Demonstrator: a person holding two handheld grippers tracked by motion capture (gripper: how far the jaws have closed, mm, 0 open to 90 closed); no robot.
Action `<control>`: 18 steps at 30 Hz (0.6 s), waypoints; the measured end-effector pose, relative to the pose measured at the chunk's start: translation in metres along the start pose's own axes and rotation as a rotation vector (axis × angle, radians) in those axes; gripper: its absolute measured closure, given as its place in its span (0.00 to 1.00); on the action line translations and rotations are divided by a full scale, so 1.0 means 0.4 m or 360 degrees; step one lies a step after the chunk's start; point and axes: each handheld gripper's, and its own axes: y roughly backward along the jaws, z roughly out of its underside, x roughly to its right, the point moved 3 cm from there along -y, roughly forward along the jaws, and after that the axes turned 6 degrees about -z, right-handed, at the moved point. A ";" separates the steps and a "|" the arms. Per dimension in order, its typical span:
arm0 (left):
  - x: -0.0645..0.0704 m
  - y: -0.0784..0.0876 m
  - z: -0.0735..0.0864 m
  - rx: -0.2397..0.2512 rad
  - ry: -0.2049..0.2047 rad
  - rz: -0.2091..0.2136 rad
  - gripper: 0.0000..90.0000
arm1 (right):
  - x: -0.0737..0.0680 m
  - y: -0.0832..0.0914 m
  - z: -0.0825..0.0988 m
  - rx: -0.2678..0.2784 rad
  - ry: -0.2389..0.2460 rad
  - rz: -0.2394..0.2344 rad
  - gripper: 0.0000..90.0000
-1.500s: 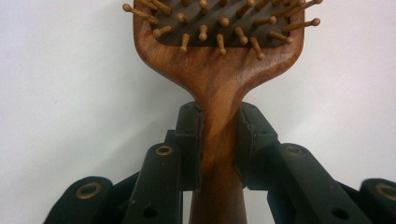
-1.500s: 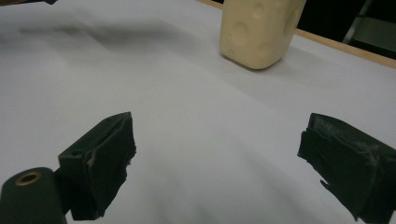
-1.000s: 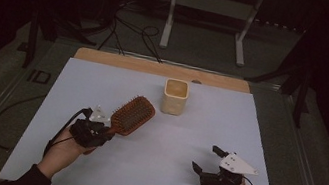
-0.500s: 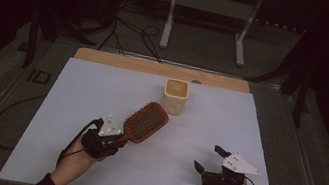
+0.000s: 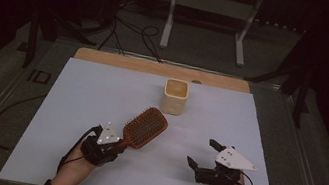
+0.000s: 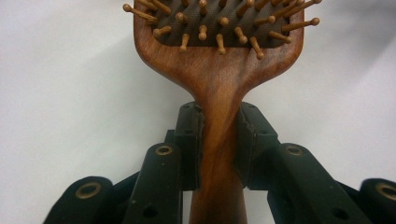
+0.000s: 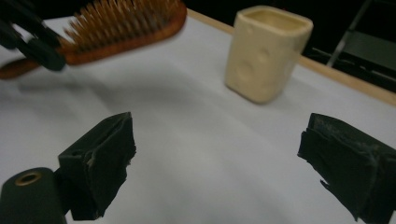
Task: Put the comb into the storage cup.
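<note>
Clamped only at its narrow wooden neck by the left hand-held gripper [image 6: 219, 140], the hairbrush [image 5: 145, 128], held low over the tabletop [image 5: 76, 93] left of centre, could be swung into the cup [image 5: 175, 96] just beyond, while the right hand-held gripper [image 7: 224, 168] is left spread wide and empty.

One marking readable: "ID", white characters on dark floor [image 5: 9, 97] at 9 o'clock of desk [image 5: 101, 92]. Nothing else legible.
</note>
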 end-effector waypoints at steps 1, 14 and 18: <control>0.000 -0.001 0.004 0.0013 0.0004 -0.0012 0.81 | -0.004 0.000 -0.033 0.0008 0.0016 -0.0010 0.10; 0.015 -0.001 0.008 0.0100 -0.0013 -0.0034 0.81 | 0.008 -0.082 -0.202 0.0222 -0.0178 -0.0146 0.10; 0.017 0.003 0.003 0.0128 0.0001 -0.0023 0.81 | 0.004 -0.131 -0.207 0.0236 -0.0325 -0.0225 0.10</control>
